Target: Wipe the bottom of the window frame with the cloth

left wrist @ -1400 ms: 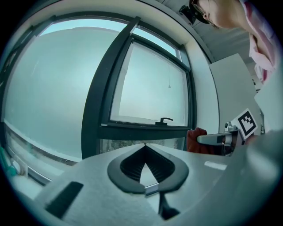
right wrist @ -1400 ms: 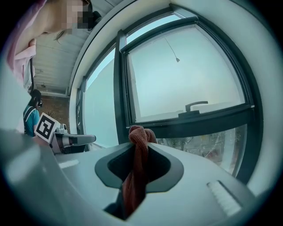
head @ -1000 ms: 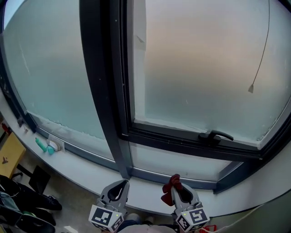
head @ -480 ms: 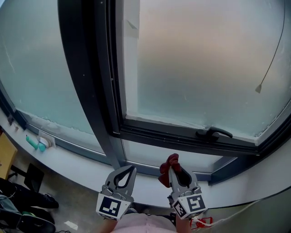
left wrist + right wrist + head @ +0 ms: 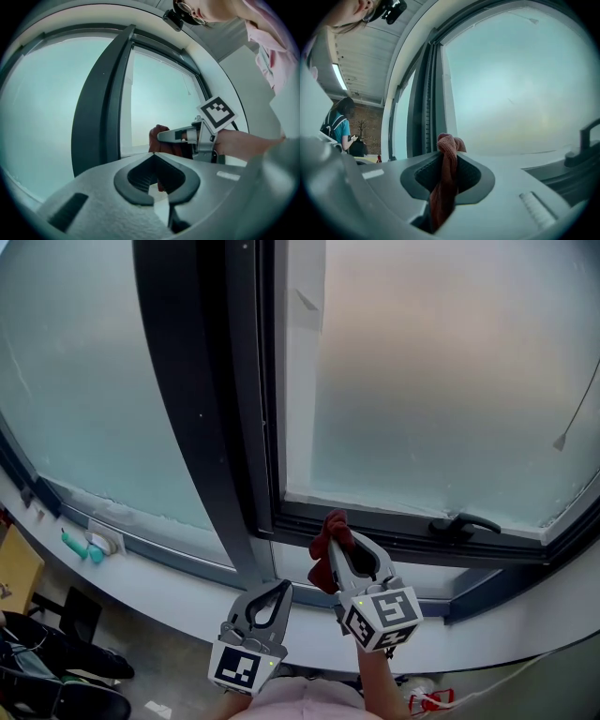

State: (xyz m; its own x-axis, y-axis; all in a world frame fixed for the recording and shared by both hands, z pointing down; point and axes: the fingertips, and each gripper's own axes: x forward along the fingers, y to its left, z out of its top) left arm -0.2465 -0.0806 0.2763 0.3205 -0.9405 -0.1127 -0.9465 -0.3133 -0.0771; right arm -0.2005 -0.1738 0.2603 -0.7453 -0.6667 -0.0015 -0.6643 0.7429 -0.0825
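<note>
Your right gripper (image 5: 336,544): jaws clamped on the red cloth (image 5: 323,534), at the window frame's bottom rail (image 5: 394,525), left end.
Your left gripper (image 5: 280,588): jaws closed, holding nothing, nearer you.

A: Where does the light come from?
B: Flat daylight through the frosted glass window pane (image 5: 450,381): warm glow mid-pane, cooler teal at its edges. The dark metal window frame (image 5: 202,418) stands near-silhouetted.
A: Sharp?
B: The head view, yes. Both gripper views bulge, fade black in the corners, and blur up close.
</note>
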